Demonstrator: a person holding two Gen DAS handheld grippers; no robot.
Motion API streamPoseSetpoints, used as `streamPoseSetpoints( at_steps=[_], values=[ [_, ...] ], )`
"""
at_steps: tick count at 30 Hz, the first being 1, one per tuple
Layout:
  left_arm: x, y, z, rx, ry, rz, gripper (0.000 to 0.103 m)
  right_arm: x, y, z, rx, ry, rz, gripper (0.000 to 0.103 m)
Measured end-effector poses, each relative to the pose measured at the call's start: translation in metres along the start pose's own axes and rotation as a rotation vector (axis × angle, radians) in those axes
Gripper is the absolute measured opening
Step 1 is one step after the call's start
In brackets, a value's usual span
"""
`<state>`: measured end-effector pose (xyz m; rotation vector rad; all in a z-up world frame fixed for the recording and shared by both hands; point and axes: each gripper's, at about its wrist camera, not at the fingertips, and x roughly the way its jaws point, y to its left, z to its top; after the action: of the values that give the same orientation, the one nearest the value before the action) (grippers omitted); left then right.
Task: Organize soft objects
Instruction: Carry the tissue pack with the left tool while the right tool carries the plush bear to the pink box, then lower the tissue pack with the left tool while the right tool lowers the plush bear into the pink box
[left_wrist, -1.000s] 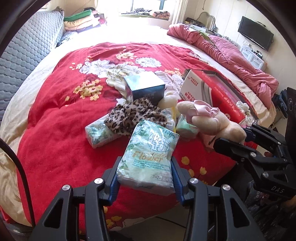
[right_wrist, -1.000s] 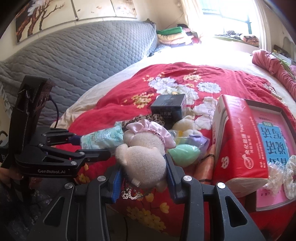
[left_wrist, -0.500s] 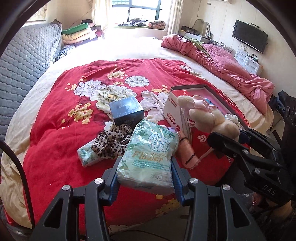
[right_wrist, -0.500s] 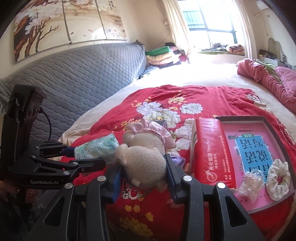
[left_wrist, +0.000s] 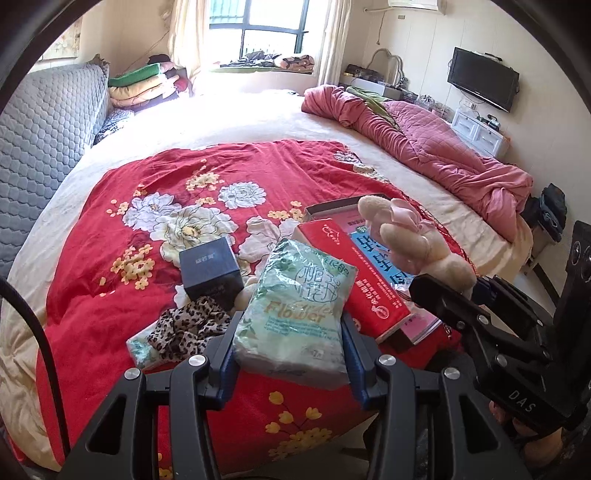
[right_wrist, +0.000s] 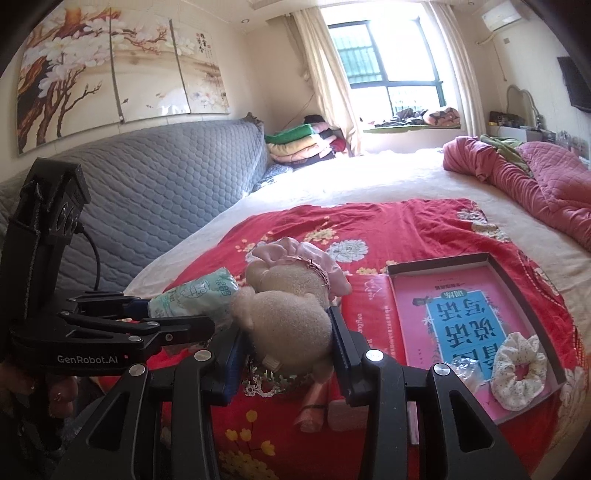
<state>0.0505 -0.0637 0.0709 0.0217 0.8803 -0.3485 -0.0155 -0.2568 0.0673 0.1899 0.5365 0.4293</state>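
Gripping soft things above a red floral blanket (left_wrist: 110, 266).
Left gripper (left_wrist: 290, 354) clamps a tissue pack (left_wrist: 295, 314); right gripper (right_wrist: 286, 341), at its three o'clock, clamps a plush toy (right_wrist: 288, 314).

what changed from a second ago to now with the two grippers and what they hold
Both grippers rose and pulled back from the pile: the left gripper lifted the green tissue pack, the right gripper lifted the plush toy, and both cameras tilted up, showing more of the room. Neither grip changed. The leopard scrunchie, dark box and red tray stayed on the red blanket.
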Motion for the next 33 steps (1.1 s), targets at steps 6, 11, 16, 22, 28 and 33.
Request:
streamPoseSetpoints(
  at_steps=[6, 11, 16, 22, 28, 33],
  values=[
    [0.003, -0.030, 0.018, 0.040, -0.020, -0.033, 0.048, -0.022, -0.026, 0.013, 0.027, -0.054, -0.084, 0.042],
    [0.008, -0.057, 0.030, 0.075, -0.031, -0.062, 0.048, -0.040, -0.049, 0.021, 0.046, -0.093, -0.156, 0.042],
    [0.014, -0.082, 0.039, 0.091, -0.034, -0.090, 0.048, -0.056, -0.073, 0.025, 0.068, -0.120, -0.215, 0.042],
    [0.024, -0.106, 0.048, 0.115, -0.033, -0.110, 0.048, -0.072, -0.096, 0.027, 0.090, -0.149, -0.275, 0.042],
    [0.039, -0.128, 0.054, 0.136, -0.019, -0.129, 0.048, -0.082, -0.114, 0.024, 0.107, -0.166, -0.326, 0.042],
    [0.060, -0.147, 0.056, 0.156, 0.011, -0.155, 0.048, -0.089, -0.130, 0.021, 0.122, -0.165, -0.375, 0.042]
  ],
)
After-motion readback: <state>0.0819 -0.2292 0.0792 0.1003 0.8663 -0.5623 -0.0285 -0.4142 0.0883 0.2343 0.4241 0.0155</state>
